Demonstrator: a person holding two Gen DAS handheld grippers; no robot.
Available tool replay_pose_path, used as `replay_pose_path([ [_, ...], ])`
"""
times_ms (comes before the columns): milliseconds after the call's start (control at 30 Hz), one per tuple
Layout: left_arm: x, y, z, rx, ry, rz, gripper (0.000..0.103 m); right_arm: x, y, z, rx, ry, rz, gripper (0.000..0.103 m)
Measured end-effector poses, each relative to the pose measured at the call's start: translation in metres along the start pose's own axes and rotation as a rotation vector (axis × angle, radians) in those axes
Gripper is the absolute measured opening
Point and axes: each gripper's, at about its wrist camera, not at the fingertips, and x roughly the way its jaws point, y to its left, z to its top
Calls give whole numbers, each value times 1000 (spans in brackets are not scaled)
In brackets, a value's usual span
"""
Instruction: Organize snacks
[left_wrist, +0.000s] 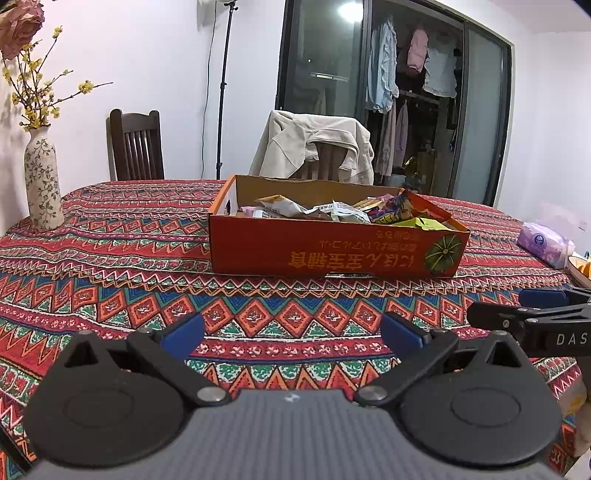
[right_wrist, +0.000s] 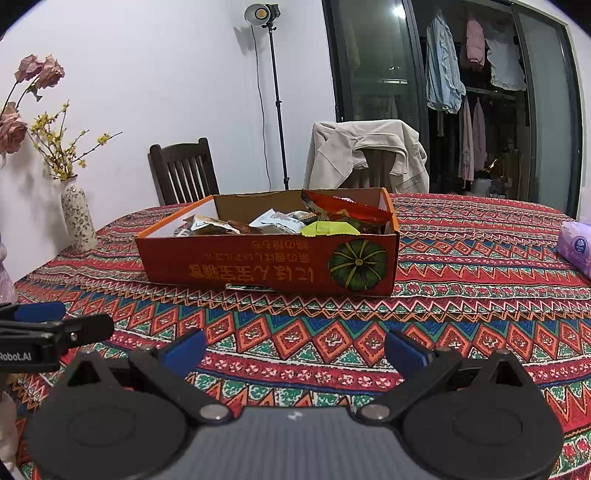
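The snacks (right_wrist: 280, 223) lie heaped in the box (right_wrist: 266, 264) at mid-table while both grippers, left (left_wrist: 291, 332) and right (right_wrist: 293, 349), hover near, fingers spread and empty, fitting sorting ahead or done.

At the bottom of each wrist view sits a grey ribbed housing flanked by two round black discs, each with a raised circular centre. From the discs, black link arms with silver pivot screws run up to blue-padded fingers: the left gripper (left_wrist: 291, 330) and the right gripper (right_wrist: 295, 349). At the right edge of the left view the other tool shows white letters "DAS"; at the left edge of the right view, "Robot.AI".
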Motion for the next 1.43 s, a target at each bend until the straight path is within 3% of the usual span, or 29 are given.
replay_pose_path([
  [1433,0,-3,-1,12,5,-27,103,-3,3,-2,-4,0,-5,103],
])
